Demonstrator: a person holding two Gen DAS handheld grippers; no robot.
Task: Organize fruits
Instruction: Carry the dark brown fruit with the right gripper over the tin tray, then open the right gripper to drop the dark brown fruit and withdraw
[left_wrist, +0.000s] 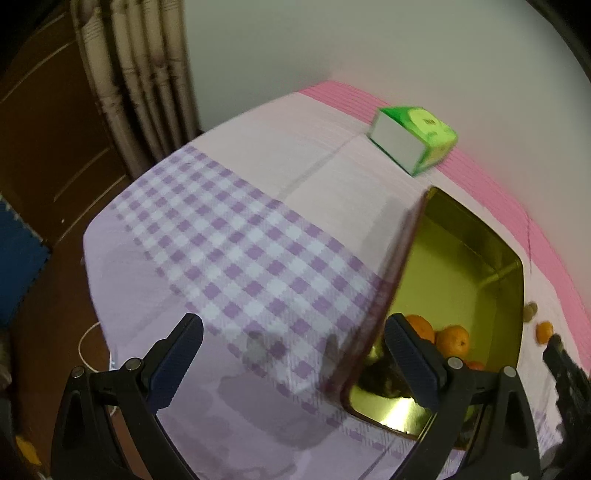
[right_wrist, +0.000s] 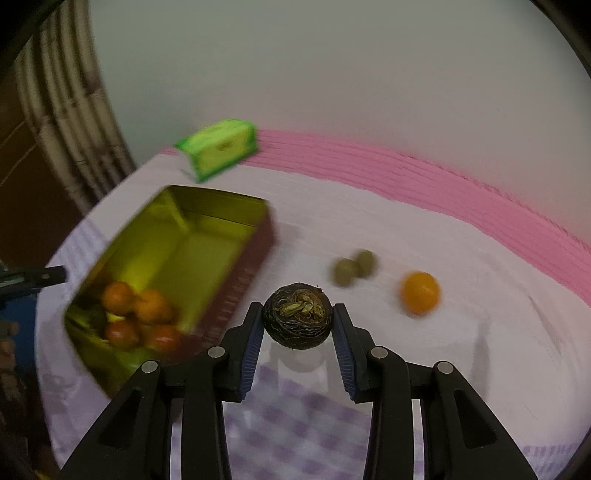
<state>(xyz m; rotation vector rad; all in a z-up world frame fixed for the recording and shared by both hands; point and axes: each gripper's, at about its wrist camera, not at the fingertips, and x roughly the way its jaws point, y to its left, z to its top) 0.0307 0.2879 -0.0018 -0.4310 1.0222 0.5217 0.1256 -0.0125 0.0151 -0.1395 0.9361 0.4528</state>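
My right gripper (right_wrist: 297, 317) is shut on a dark round fruit (right_wrist: 297, 316) with a split greenish top, held above the tablecloth just right of the tin. The gold-lined tin (right_wrist: 192, 236) with a dark red outside holds several orange fruits (right_wrist: 140, 314). Two small green fruits (right_wrist: 352, 267) and one orange (right_wrist: 420, 292) lie loose on the cloth to the right. My left gripper (left_wrist: 295, 365) is open and empty over the checked cloth, its right finger at the tin's near corner (left_wrist: 458, 258), where oranges (left_wrist: 452, 339) show.
A green tissue box (left_wrist: 413, 138) stands at the back of the table, also in the right wrist view (right_wrist: 221, 147). The purple-checked and pink cloth (left_wrist: 236, 229) covers the table; its left edge drops to a brown floor. Pipes and a white wall stand behind.
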